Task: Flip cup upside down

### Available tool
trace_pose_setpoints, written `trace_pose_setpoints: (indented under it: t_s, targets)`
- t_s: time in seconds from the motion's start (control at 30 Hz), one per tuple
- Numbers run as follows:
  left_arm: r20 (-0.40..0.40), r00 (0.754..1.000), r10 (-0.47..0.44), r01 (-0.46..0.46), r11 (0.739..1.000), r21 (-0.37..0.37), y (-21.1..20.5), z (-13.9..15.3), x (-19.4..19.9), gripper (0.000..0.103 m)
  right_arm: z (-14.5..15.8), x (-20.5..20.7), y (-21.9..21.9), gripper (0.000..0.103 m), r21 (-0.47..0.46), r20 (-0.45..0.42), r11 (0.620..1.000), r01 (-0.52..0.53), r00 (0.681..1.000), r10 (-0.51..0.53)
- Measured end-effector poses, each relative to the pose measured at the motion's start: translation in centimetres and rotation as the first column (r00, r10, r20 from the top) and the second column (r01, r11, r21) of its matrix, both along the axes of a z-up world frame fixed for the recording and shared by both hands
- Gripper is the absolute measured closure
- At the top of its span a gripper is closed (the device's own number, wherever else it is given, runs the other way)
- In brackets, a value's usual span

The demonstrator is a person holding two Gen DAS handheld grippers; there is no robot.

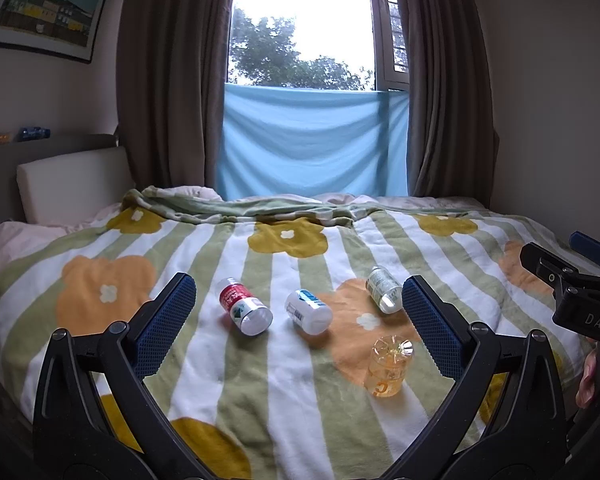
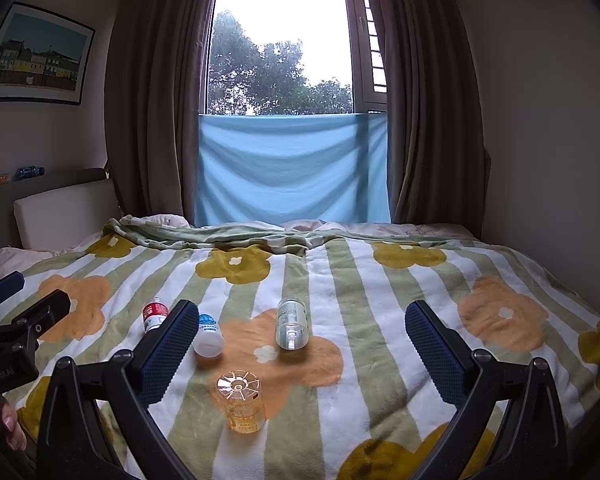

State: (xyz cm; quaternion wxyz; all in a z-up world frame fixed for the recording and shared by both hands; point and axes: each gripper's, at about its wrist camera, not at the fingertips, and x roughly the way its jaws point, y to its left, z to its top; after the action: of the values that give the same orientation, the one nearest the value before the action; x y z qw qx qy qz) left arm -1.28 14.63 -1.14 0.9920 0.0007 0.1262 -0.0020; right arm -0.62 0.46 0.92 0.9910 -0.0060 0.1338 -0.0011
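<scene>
A clear orange cup [image 1: 388,368] [image 2: 240,402] stands on the flowered blanket [image 1: 236,364] [image 2: 380,320] with its closed, ribbed end facing up. My left gripper [image 1: 298,292] is open above the blanket, and the cup sits low between its fingers, nearer the right one. My right gripper [image 2: 302,316] is also open with nothing held; the cup is below and left of its middle. Each gripper shows at the edge of the other's view, the right gripper [image 1: 572,280] and the left gripper [image 2: 16,320].
Three small bottles lie on their sides behind the cup: a red-labelled bottle [image 1: 244,306] [image 2: 154,314], a blue-labelled white bottle [image 1: 308,311] [image 2: 209,336] and a clear bottle [image 1: 384,289] [image 2: 292,322]. A headboard cushion [image 1: 72,184], curtains and a window stand beyond the bed. A person's fingers [image 1: 588,376] [image 2: 12,420] show.
</scene>
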Motion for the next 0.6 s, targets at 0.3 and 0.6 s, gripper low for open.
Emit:
trace_pose_setpoints:
  t_s: [0.3, 0.6]
  targets:
    - [0.002, 1.0, 0.001, -0.001, 1.0, 0.002, -0.06, -0.04, 0.04, 0.0, 0.08, 0.07, -0.11, 0.0, 0.003, -0.002, 1.0, -0.002, 1.0, 0.002]
    - [0.003, 1.0, 0.0, 0.0, 1.0, 0.004, -0.15, -0.08, 0.04, 0.0, 0.09, 0.09, -0.18, 0.0, 0.004, -0.002, 1.0, -0.003, 1.0, 0.003]
